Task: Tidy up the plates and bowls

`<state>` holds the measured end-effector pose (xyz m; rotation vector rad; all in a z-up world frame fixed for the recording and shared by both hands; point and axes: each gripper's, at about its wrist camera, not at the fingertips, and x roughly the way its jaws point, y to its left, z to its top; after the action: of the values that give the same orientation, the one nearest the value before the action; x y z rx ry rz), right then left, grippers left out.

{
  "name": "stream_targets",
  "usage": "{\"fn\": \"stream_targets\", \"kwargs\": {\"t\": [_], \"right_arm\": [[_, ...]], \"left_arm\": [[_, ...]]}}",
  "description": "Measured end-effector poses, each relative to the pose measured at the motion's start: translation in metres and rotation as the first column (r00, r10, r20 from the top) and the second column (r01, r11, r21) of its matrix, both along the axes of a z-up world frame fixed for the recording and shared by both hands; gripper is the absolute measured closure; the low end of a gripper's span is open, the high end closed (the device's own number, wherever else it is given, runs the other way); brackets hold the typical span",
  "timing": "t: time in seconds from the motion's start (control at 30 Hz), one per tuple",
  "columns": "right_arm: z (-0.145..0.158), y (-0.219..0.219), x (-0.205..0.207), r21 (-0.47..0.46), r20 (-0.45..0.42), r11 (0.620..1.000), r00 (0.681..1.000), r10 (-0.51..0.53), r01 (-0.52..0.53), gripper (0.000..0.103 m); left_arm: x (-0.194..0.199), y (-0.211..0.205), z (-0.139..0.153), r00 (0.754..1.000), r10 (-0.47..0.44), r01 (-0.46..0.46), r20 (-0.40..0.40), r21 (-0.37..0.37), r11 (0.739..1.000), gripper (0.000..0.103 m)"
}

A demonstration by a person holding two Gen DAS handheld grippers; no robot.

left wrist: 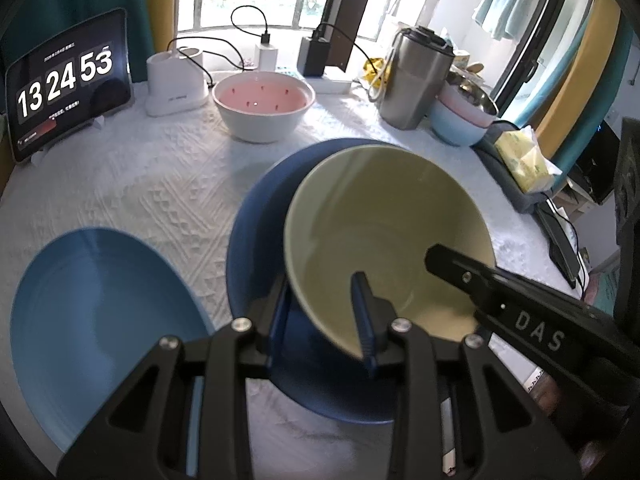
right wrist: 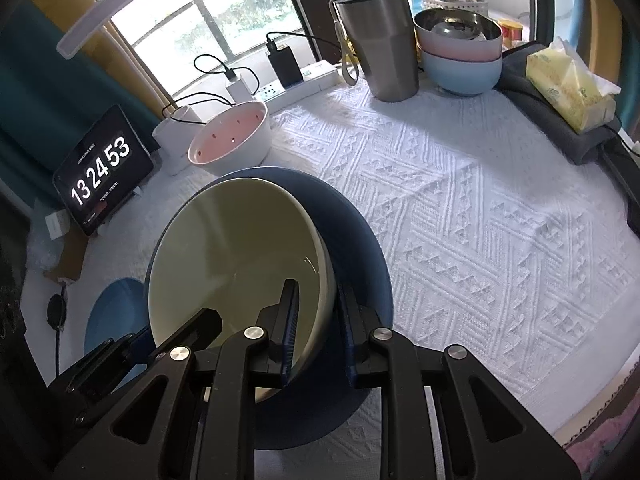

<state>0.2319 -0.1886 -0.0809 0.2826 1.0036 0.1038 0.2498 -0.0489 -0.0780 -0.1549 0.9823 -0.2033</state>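
The cream bowl [left wrist: 384,236] sits tilted over the dark blue plate [left wrist: 256,240], its mouth tipped toward both cameras, and the coming move hinges on that tilt. The left gripper [left wrist: 320,312] pinches the bowl's near rim, one finger inside the wall and one outside; the right gripper [right wrist: 318,328] clamps the rim on the opposite side the same way. Both sets of fingers are clenched on the bowl. Left of the dark plate lies a lighter blue plate [left wrist: 104,312]; beyond it on the worktop [right wrist: 480,220] stands a pink-lined bowl [left wrist: 262,106].
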Motion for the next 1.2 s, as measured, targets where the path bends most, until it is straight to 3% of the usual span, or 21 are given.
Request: {"fn": "stream_targets", "kwargs": {"t": [0.27, 0.63, 0.7, 0.73, 0.9, 1.2], "right_arm": [[-0.001, 0.001, 0.004, -0.012, -0.025, 1.000, 1.000, 0.013, -0.014, 0.082], [0.000, 0.014, 0.014, -0.108, -0.053, 0.991, 0.996, 0.072, -0.078, 0.079], [0.007, 0.016, 0.012, -0.123, -0.023, 0.989, 0.997, 0.079, -0.081, 0.066], [0.011, 0.017, 0.012, -0.146, -0.011, 0.987, 0.997, 0.073, -0.074, 0.064], [0.031, 0.012, 0.014, -0.151, 0.040, 0.987, 0.997, 0.066, -0.060, 0.063], [0.037, 0.015, 0.019, -0.149, 0.055, 0.986, 0.995, 0.079, -0.070, 0.063]], "left_arm": [[-0.002, 0.002, 0.003, 1.000, -0.001, 0.001, 0.000, -0.006, 1.000, 0.070], [-0.004, 0.012, 0.012, 0.999, 0.024, -0.025, 0.047, 0.006, 1.000, 0.070], [-0.002, 0.015, 0.015, 0.998, 0.028, -0.028, 0.058, 0.001, 1.000, 0.069], [-0.001, 0.017, 0.016, 0.998, 0.032, -0.032, 0.059, 0.001, 0.999, 0.069], [-0.001, 0.020, 0.018, 0.997, 0.034, -0.034, 0.068, -0.004, 0.999, 0.069], [0.004, 0.026, 0.034, 0.993, 0.042, -0.041, 0.107, -0.009, 0.999, 0.069]]}}
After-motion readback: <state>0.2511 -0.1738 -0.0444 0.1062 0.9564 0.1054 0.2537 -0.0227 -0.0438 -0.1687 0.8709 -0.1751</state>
